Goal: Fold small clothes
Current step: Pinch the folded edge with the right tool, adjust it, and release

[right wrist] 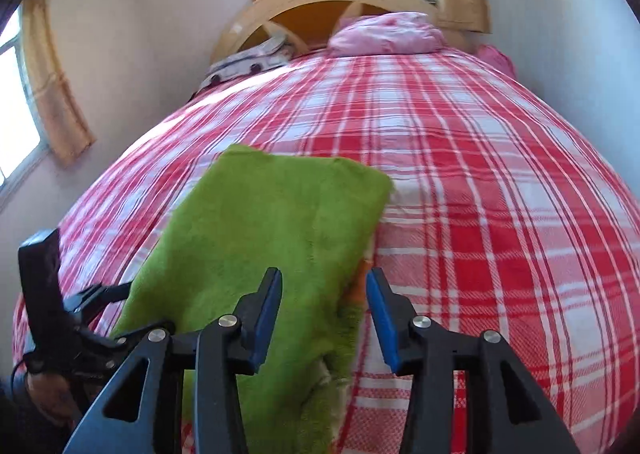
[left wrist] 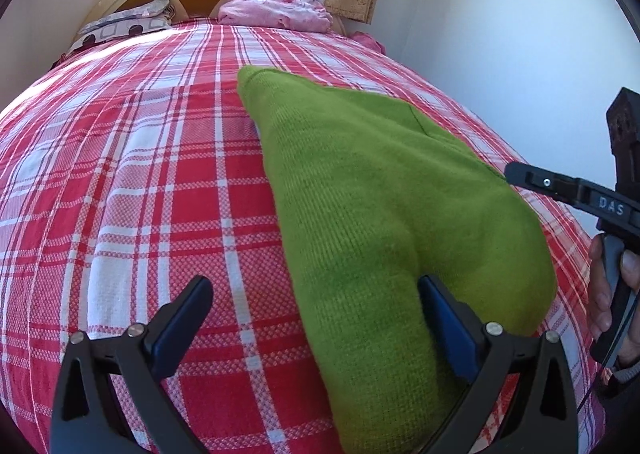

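**Green knit lay folded on plaid bed**

Blue-padded jaws of the right hand-held gripper [right wrist: 324, 318] stood apart, gripping nothing, over the fuzzy green garment [right wrist: 272, 221] on the red checked bed [right wrist: 500, 213]. Left hand-held gripper [left wrist: 316, 318] also gaped. Soft knit could spring back unfolded, or snag on a pad.

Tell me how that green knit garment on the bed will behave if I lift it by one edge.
The green garment looks like soft knit lying flat on the plaid bedspread, so it will probably droop and unfold. It seems light, likely sliding or bunching when pushed. The fuzzy surface should grip well.
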`<state>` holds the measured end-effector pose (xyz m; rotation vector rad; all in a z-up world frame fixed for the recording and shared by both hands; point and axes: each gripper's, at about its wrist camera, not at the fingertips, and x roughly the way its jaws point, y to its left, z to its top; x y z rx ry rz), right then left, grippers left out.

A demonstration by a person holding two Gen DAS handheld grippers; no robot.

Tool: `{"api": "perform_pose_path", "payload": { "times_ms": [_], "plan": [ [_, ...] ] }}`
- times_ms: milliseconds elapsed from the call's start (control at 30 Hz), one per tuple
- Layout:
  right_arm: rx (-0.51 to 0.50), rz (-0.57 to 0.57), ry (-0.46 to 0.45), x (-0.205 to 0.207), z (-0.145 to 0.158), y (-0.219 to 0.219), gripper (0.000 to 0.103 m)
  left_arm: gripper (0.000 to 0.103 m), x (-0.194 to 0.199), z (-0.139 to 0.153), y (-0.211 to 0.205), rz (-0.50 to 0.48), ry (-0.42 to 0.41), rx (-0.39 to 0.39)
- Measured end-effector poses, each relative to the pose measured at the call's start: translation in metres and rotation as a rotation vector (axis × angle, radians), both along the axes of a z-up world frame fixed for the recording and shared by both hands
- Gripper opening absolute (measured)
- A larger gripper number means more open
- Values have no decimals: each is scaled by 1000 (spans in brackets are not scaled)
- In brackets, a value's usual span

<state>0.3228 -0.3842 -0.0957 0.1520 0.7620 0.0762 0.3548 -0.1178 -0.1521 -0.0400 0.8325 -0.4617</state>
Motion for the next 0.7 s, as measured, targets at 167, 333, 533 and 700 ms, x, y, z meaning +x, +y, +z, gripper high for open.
{"api": "perform_pose_path", "payload": {
  "times_ms": [167, 333, 533, 700],
  "plan": [
    [233, -51, 45, 32, -13, -44, 46, 103, 3, -3, -1, -34, 39, -32],
    [369, -16, 143, 62, -48, -62, 46, 103, 1, -4, -7, -44, 34, -7],
    [469, 4, 116, 78, -57, -74, 46, 103, 1, -4, -8, -50, 38, -11],
    [482, 33, 140, 95, -64, -73, 67, 103, 2, -5, -6, -56, 43, -33]
  ]
}}
